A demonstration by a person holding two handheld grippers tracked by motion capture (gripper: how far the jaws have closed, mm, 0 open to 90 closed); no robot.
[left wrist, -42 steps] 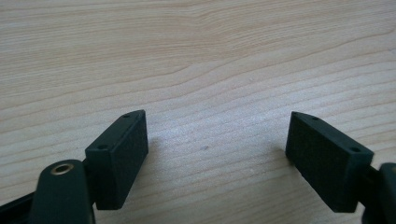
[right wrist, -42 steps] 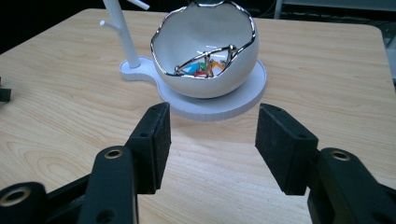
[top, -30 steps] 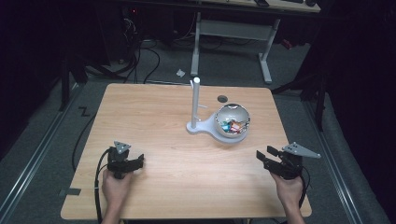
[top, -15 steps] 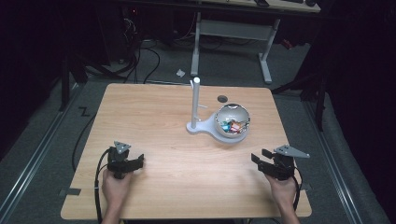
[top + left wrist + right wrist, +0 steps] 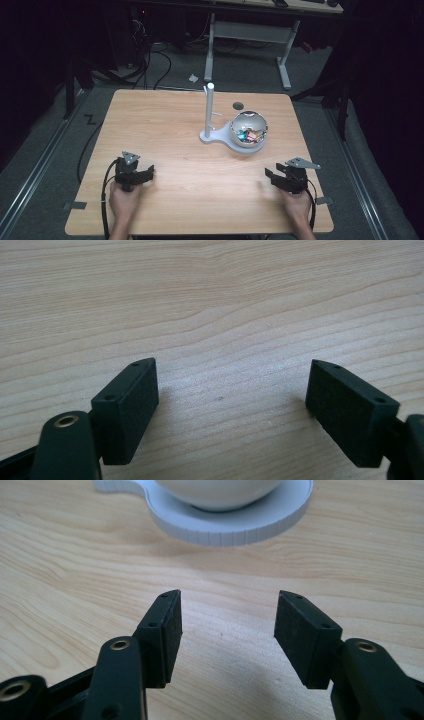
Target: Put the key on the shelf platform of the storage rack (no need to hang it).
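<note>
left claw (image 5: 142, 175) sits low on the near left of the wooden tabletop (image 5: 170, 130), a hand wrapped around its body, jaws spread wide with bare wood grain between them in the left gripper view, nothing gripped. over on the near right, the right claw (image 5: 272, 176) is down near the tabletop too, a hand behind it, jaws released and parted, nothing between the pads (image 5: 165, 630) but wood.

the shiny bowl (image 5: 248, 131) is out past the middle of the tabletop, towards the right, sitting on the round end of a white stand (image 5: 212, 137) whose upright post rises just to the bowl's left. small colourful pieces (image 5: 249, 135) lie inside the bowl; too small to say what they are. in the right gripper view, the white base (image 5: 235, 522) and the bowl's underside (image 5: 215, 492) lie straight ahead of the open jaws, clearly apart from them. the left claw is well apart from the bowl.
</note>
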